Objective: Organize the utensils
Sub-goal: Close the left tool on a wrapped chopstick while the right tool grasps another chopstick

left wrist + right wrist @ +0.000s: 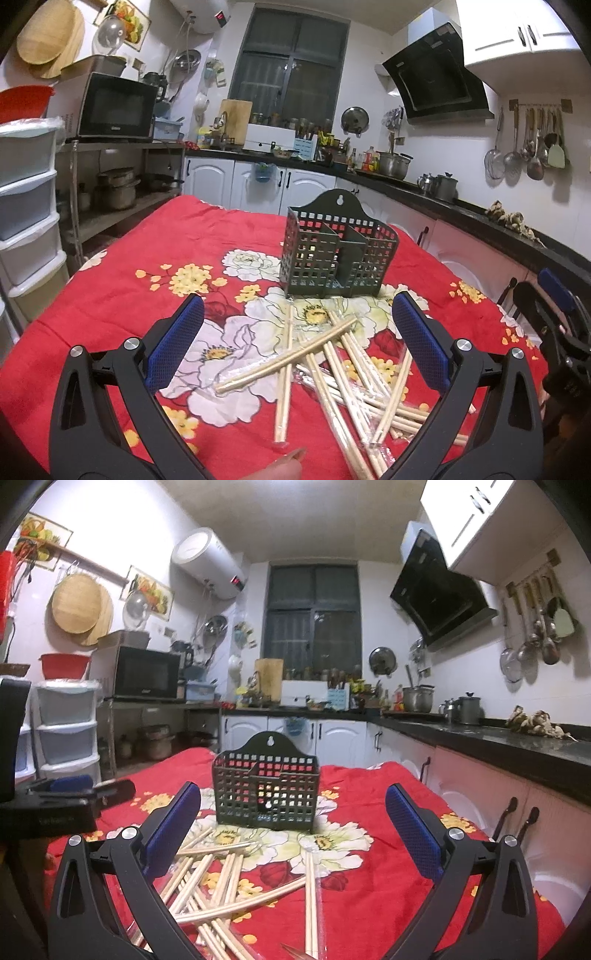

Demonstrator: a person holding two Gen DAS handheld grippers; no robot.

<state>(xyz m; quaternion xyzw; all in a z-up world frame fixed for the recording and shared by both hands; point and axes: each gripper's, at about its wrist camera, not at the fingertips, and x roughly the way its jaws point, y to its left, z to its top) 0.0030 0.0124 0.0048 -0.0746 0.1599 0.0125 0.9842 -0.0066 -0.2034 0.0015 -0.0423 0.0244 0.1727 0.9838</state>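
Note:
A dark green perforated utensil holder with divided compartments stands upright on the red floral tablecloth. It also shows in the right wrist view. A loose pile of wrapped wooden chopsticks lies crossed in front of it; the pile also shows in the right wrist view. My left gripper is open and empty above the pile. My right gripper is open and empty, to the right of the pile, in front of the holder. The right gripper also shows at the right edge of the left wrist view.
The table's far edge lies behind the holder, with white cabinets and a black counter beyond and along the right. Plastic drawers and a shelf with a microwave stand at the left.

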